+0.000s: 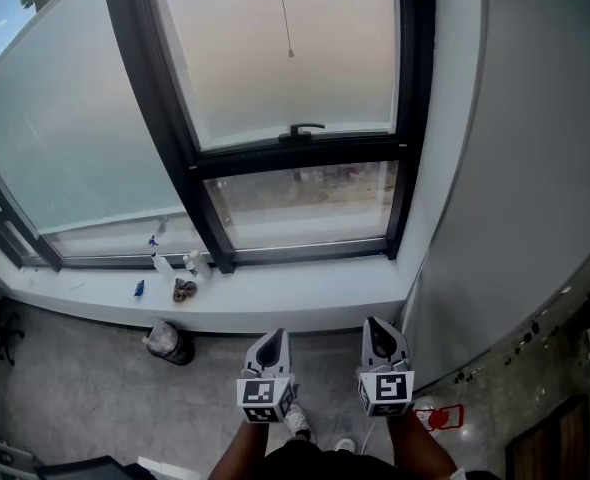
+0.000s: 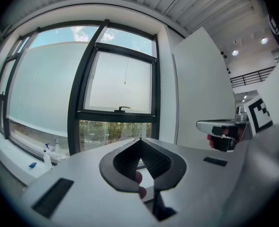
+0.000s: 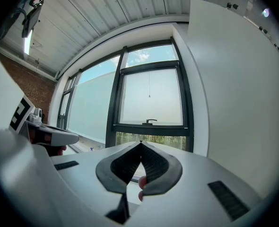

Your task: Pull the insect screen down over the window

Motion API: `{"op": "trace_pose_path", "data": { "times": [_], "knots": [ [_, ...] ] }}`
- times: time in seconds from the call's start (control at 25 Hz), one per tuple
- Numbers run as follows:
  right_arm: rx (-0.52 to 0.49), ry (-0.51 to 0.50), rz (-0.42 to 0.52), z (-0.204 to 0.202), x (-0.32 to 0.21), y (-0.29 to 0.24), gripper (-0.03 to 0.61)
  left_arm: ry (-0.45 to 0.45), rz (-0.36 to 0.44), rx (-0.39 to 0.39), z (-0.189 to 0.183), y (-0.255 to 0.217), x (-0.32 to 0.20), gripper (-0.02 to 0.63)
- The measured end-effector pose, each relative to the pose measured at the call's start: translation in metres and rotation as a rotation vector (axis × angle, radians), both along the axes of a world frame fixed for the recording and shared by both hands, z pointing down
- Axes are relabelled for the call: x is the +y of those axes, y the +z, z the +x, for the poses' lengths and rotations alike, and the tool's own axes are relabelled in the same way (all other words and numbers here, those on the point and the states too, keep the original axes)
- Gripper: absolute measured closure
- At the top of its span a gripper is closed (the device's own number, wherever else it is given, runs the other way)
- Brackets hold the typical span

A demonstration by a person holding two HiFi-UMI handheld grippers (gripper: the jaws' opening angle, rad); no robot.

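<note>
The insect screen itself does not show over the glass; by the look of it, it sits rolled up out of sight above the frame. All that marks it is a thin pull cord (image 1: 285, 13) hanging down the middle of the frosted upper sash (image 1: 245, 68), its small end bead (image 1: 291, 54) well above the black window handle (image 1: 305, 129). Below the handle a clear lower pane (image 1: 305, 203) looks onto greenery. A white sill (image 1: 305, 296) carries spray bottles (image 1: 161, 262) off to the left, and a plain white wall (image 1: 535, 168) closes the scene on the right. You stand back from the sill with the left gripper (image 1: 270, 346) and the right gripper (image 1: 379, 336) side by side at waist height, both pinched fully closed on nothing and well apart from the cord. To do this step well, you would probably step up to the sill, lift one gripper to the bead and part its jaws before you get there. The right one looks the nearer to the cord's line. Such a thin cord is likely to slip between flat pads, so close just above the bead and let it act as a stop. Draw straight down along the pane, not out toward yourself, so the screen should run true in its side channels. Keep clear of the handle on the way.
</note>
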State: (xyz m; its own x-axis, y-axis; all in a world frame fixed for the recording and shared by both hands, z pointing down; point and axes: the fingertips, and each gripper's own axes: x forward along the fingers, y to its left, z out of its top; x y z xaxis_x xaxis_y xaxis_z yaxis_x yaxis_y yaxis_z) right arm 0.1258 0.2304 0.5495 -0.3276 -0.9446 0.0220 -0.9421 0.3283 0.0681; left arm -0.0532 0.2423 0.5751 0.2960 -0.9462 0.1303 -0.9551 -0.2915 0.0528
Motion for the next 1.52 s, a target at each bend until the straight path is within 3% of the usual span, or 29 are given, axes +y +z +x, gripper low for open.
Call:
{"op": "trace_pose_path", "data": {
  "times": [0.52,0.8,1.52],
  "knots": [
    [-0.004,-0.006,-0.014,-0.009,-0.031,0.001,0.575,-0.018,0.010,0.010,-0.012,-0.005,-0.028,0.612],
    [-0.004,0.010,-0.017,-0.024,-0.068,-0.007,0.575,-0.027,0.014,0.019,-0.029,-0.023,-0.067,0.611],
    [0.017,0.081,0.032,-0.077,-0.166,-0.027,0.575,0.092,0.071,-0.002,-0.076,-0.039,-0.182,0.611]
  ]
}}
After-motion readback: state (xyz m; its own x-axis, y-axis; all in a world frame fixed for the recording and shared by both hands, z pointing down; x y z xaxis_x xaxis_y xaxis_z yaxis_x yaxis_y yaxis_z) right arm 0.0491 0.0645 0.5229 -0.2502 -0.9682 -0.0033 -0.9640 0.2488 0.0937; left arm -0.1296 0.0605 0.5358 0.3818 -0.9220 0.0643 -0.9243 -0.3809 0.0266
